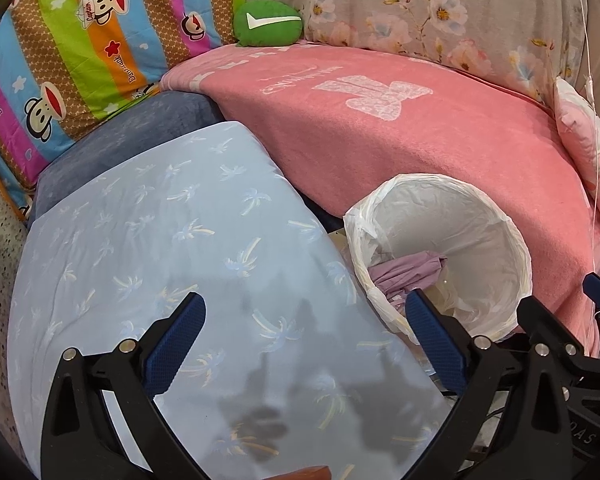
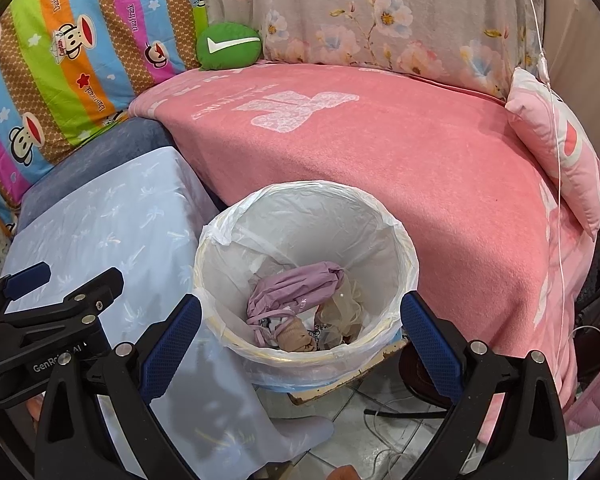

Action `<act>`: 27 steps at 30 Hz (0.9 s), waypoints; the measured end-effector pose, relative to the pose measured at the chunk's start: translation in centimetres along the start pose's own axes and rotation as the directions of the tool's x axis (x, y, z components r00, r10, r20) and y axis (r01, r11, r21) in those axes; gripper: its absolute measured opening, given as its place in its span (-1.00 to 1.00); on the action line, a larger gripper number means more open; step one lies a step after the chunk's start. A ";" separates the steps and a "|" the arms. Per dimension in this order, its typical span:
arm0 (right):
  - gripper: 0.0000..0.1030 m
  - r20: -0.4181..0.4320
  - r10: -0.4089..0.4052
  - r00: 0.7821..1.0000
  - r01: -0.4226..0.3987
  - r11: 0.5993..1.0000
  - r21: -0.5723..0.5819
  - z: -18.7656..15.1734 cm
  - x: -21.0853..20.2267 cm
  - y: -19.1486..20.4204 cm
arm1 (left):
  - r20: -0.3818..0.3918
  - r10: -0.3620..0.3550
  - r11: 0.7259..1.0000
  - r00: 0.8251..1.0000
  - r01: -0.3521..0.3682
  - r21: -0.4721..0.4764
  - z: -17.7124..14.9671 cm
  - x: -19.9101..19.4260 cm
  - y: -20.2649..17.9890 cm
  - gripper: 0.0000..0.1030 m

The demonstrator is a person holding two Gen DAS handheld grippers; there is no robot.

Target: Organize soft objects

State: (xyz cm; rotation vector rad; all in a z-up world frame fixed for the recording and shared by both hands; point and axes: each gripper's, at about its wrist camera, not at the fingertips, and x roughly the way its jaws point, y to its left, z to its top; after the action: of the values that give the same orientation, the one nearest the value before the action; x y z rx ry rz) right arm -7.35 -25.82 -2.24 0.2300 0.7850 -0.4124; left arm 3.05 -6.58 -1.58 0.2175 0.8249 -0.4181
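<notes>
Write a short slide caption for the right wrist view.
Open right claw above a lined bin holding lilac cloth, beside a pink blanket.

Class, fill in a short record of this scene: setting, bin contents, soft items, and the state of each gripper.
setting: bed with pink blanket, light blue sheet beside it
bin: white liner, holds purple cloth and other scraps
soft items: green cushion, pink pillow, striped quilt
left gripper: open, empty, above the sheet
right gripper: open, empty, above the bin
</notes>
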 end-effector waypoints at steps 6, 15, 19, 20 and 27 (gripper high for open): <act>0.88 0.001 -0.002 1.000 0.002 1.000 -0.003 -0.1 -0.2 0.1 | -0.002 0.006 1.000 1.000 -0.006 -0.002 -0.1 0.0 0.0 0.86; 0.88 0.000 -0.001 1.000 0.001 1.000 -0.004 -0.2 -0.2 0.1 | -0.011 0.006 1.000 1.000 -0.006 -0.005 -0.2 0.0 0.0 0.86; 0.88 0.000 -0.002 1.000 0.002 1.000 -0.004 -0.2 -0.2 0.1 | -0.013 0.009 1.000 1.000 -0.009 -0.006 -0.1 0.1 -0.1 0.86; 0.88 0.000 -0.003 1.000 0.003 1.000 -0.004 -0.3 -0.2 0.1 | -0.014 0.011 1.000 1.000 -0.011 -0.005 -0.1 0.0 -0.2 0.86; 0.88 -0.002 -0.004 1.000 0.004 1.000 -0.005 -0.5 -0.3 0.1 | -0.014 0.021 1.000 1.000 -0.021 -0.003 -0.2 0.1 -0.4 0.86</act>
State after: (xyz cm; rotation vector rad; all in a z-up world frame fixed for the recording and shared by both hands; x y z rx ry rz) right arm -7.81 -25.44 -2.39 0.2238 0.7889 -0.4140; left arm 2.75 -6.86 -1.79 0.2260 0.8364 -0.3963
